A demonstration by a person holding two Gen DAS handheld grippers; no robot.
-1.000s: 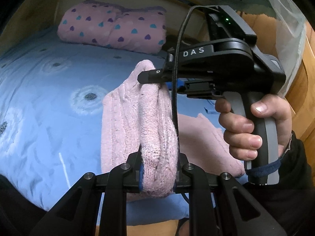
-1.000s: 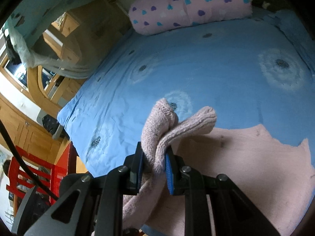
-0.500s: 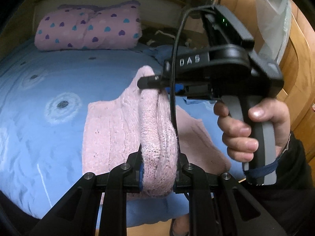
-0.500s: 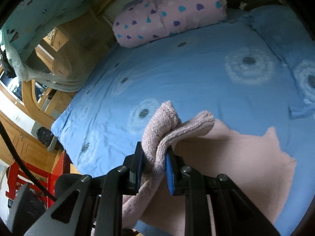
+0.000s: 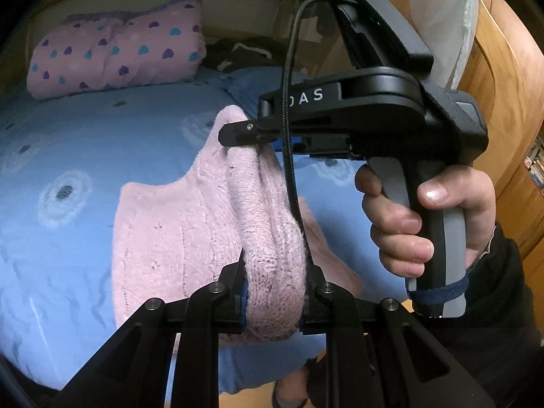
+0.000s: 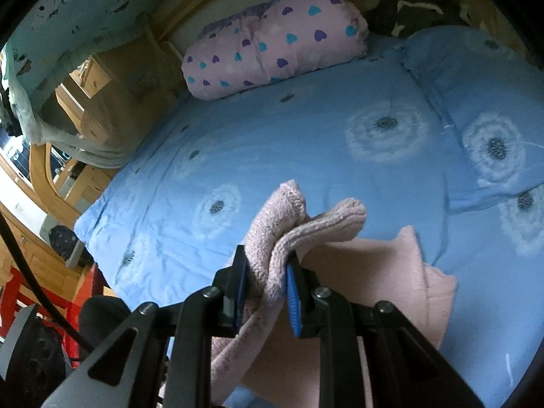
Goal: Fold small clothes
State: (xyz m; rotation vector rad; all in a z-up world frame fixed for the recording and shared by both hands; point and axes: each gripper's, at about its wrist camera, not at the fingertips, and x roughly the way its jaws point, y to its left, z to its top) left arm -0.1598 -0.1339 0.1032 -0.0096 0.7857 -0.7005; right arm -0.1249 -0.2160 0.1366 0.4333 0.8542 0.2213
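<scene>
A small pink knitted garment (image 5: 170,238) hangs over the blue bed cover, held up along one thick folded edge by both grippers. My left gripper (image 5: 273,301) is shut on one end of that edge. My right gripper (image 6: 267,292) is shut on the other end of the garment (image 6: 374,289); it also shows in the left wrist view (image 5: 251,136), held in a hand at the right. The rest of the garment drapes down onto the bed.
The bed has a blue flowered cover (image 6: 272,142). A pink pillow with hearts (image 6: 272,51) lies at the head. Dark clothes (image 6: 418,10) lie beside it. Wooden furniture (image 5: 503,95) stands at the right, and a red stool (image 6: 20,295) at the bedside.
Both grippers, still holding the pink garment, have moved forward over the bed and to the right. The garment has been drawn further onto the cover.
</scene>
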